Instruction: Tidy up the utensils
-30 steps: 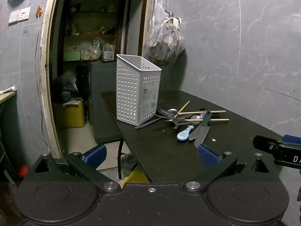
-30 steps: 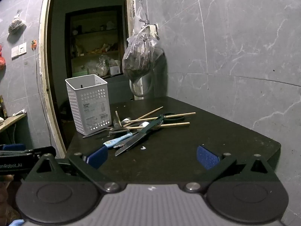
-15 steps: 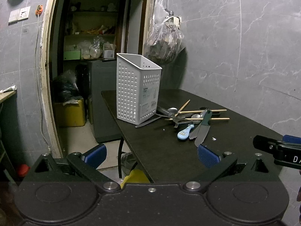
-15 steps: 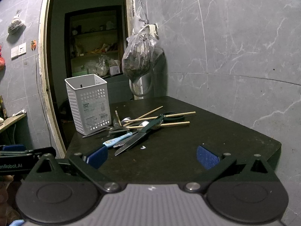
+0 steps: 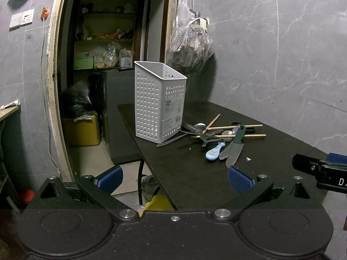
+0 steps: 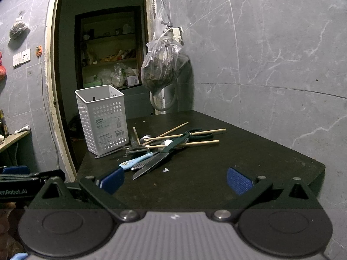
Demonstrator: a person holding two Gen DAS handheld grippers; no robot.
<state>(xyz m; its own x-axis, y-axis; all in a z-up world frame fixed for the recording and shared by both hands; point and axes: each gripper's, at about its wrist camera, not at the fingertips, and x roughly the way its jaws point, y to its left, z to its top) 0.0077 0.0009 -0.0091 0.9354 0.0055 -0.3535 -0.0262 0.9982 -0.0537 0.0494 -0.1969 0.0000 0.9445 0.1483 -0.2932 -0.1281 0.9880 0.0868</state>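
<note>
Nearest to me: L tool (image 5: 175, 176) spread wide, nothing btwn its blue pads (image 5: 239, 178), hovering at the near edge of the counter (image 5: 190, 173), its left pad out past the counter's side edge over the floor. R tool (image 6: 175, 181) likewise released, pads (image 6: 238, 183) wide apart & empty, over the near part of the counter. I can see each tool's body at the edge of the other's view.

Landmark = white perforated caddy (image 5: 159, 101), upright on the counter close to its left edge, w/ a label on the side facing me. I can't make out anything inside it.

Utensil pile lies on the counter just right of the caddy, all loose:
- closest to me, kitchen knife (image 6: 156, 162), blade tip toward me, dark handle pointing away
- light-blue handled utensil (image 6: 135, 160) just left of the knife, btwn it & the caddy
- butter knife (image 5: 171, 139) touching or nearly touching the caddy's base
- spoons (image 5: 200, 126) & wooden chopsticks (image 6: 188, 143) crossed over each other further back
- green-handled scissors (image 6: 199, 132) at the far right of the pile, partly under the chopsticks

Beyond the caddy: plastic bag (image 6: 162, 67) hanging on the wall by an open doorway, shelves inside.
</note>
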